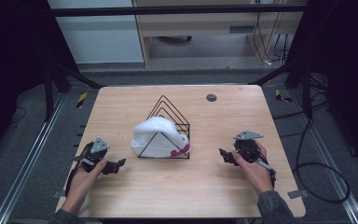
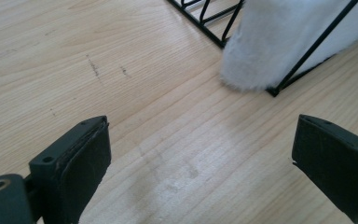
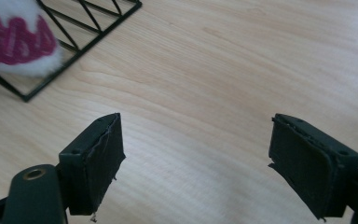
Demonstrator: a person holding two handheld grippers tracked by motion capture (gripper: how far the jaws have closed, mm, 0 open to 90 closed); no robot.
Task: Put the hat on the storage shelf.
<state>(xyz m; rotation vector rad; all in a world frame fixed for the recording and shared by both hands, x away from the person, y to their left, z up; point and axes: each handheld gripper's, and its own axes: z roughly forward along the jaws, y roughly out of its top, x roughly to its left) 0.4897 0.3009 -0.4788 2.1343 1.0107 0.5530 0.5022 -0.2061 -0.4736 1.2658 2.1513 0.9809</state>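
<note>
The wooden worktop (image 1: 205, 186) takes most of the lower half of the high view. In its centre stands a black wire rack (image 1: 168, 128) made of several triangle frames in a row. A white fluffy hat (image 1: 156, 135) with a pink mark at its lower right is pushed in between the frames; it fills the front part of the rack and bulges out on the left side. In the left gripper view the hat's white edge (image 2: 279, 42) is at the upper right, behind a black wire. In the right gripper view the pink mark (image 3: 16, 39) is at the upper left.

The left gripper (image 1: 115, 166) lies low at the lower left of the rack and the right gripper (image 1: 225, 156) at its lower right; both point inward to the hat and are near it but not touching. The jaws of both grippers stand wide apart and nothing is between them, only bare wood.

The step in hand seems to be the reach for the hat. To do it well, each gripper should probably go to the soft cloth that shows outside the wires, so that the jaws close on fabric and not on a wire. The rack is light, so it may slide or tip if the hat is pulled sideways; one gripper could steady the frame while the other draws the hat out along the gap.
</note>
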